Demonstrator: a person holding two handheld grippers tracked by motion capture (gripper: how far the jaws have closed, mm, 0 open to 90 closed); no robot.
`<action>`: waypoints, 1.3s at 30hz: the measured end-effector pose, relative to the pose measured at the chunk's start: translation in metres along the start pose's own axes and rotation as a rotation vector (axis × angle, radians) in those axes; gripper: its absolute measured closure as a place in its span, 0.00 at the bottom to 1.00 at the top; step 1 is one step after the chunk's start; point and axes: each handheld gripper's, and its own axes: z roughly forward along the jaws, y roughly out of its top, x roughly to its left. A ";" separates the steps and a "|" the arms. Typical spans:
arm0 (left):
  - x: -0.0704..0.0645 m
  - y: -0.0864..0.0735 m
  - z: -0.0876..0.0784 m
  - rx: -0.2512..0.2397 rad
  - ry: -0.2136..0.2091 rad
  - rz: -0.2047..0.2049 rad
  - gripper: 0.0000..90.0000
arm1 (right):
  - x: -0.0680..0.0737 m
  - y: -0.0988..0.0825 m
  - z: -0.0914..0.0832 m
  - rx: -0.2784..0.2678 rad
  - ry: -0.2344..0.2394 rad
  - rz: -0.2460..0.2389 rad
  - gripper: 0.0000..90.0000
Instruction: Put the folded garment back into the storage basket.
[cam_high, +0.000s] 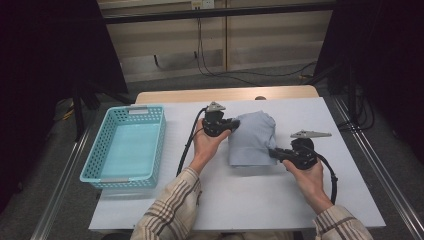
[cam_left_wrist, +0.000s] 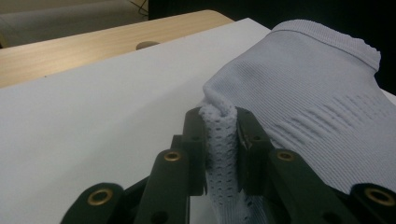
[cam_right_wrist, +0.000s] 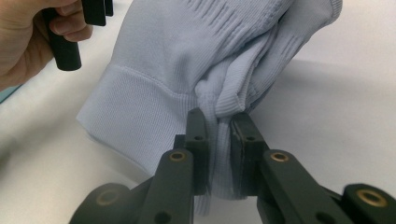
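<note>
From the high view, a pale blue-grey knitted garment (cam_high: 251, 137) lies folded at the centre of the frame on the white-topped desk (cam_high: 240, 200). The left gripper (cam_high: 234, 123) reaches in from the left and meets the garment's upper left edge, held by a hand in a plaid sleeve (cam_high: 170, 210). The right gripper (cam_high: 272, 152) comes in from the lower right and meets the garment's lower right edge. At the left of the frame a turquoise perforated plastic basket (cam_high: 102, 150) sits on the desk, well apart from the garment.

Now the left gripper view: the left gripper (cam_left_wrist: 220, 140) has its two black jaws clamped on a bunched strip of mesh-knit fabric, and the rest of the garment (cam_left_wrist: 317, 93) spreads over the right of the frame.

Over to the right gripper view: the right gripper (cam_right_wrist: 219, 140) is pinched tight on a gathered fold of the garment (cam_right_wrist: 187, 56), with the ribbed cuff just left of the jaws. In the upper left corner, the person's other hand (cam_right_wrist: 23, 42) grips a black handle.
</note>
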 end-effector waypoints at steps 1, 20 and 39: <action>-0.001 0.001 0.000 -0.015 -0.002 -0.007 0.85 | 0.001 0.001 0.000 -0.003 0.000 0.000 0.89; 0.002 0.010 -0.018 -0.030 0.014 0.013 0.85 | 0.011 0.010 -0.001 -0.032 0.015 -0.018 0.89; 0.010 0.020 -0.042 -0.051 0.041 0.012 0.85 | 0.027 0.023 0.003 -0.054 0.032 -0.024 0.89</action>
